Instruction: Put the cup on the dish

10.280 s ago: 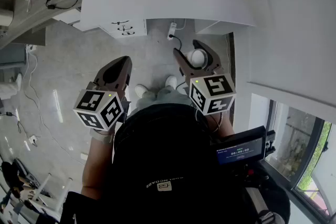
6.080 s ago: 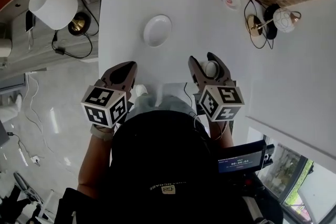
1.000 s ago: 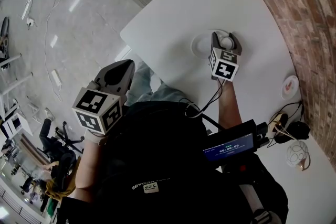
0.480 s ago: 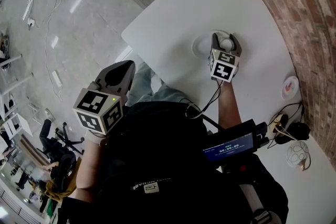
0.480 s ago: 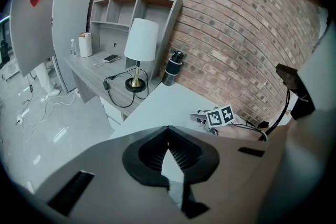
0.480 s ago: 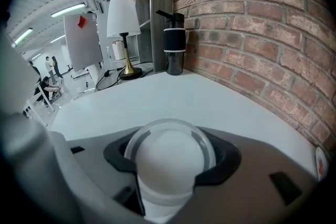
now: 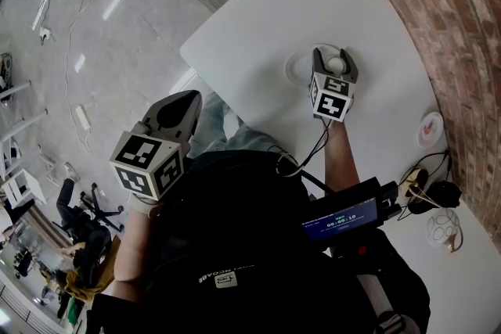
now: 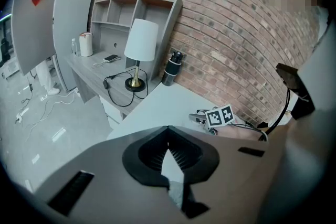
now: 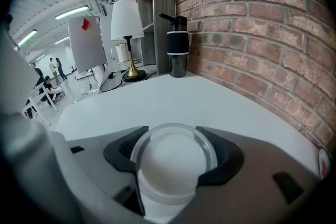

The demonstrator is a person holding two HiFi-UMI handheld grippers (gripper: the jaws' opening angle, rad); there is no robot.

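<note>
A white cup (image 7: 335, 64) with a clear rim sits between the jaws of my right gripper (image 7: 334, 57), which is shut on it. In the right gripper view the cup (image 9: 170, 157) fills the space between the dark pads (image 9: 122, 153). The cup hangs over the right side of a white dish (image 7: 298, 68) on the white table (image 7: 258, 19); whether it touches the dish is hidden. My left gripper (image 7: 182, 99) stays by my body, off the table, over the floor. Its jaws (image 8: 168, 134) are shut with nothing in them.
A black bottle (image 9: 177, 53) and a white-shaded lamp (image 9: 127, 21) stand at the table's far end, against the brick wall (image 9: 252, 34). A small plate (image 7: 430, 129), cables and another lamp (image 7: 442, 229) lie near the wall on my right. The table's edge (image 7: 196, 62) runs left of the dish.
Since the oldest frames the right gripper has carried the cup from beside my body out over the dish. Over the last second neither gripper has visibly moved.
</note>
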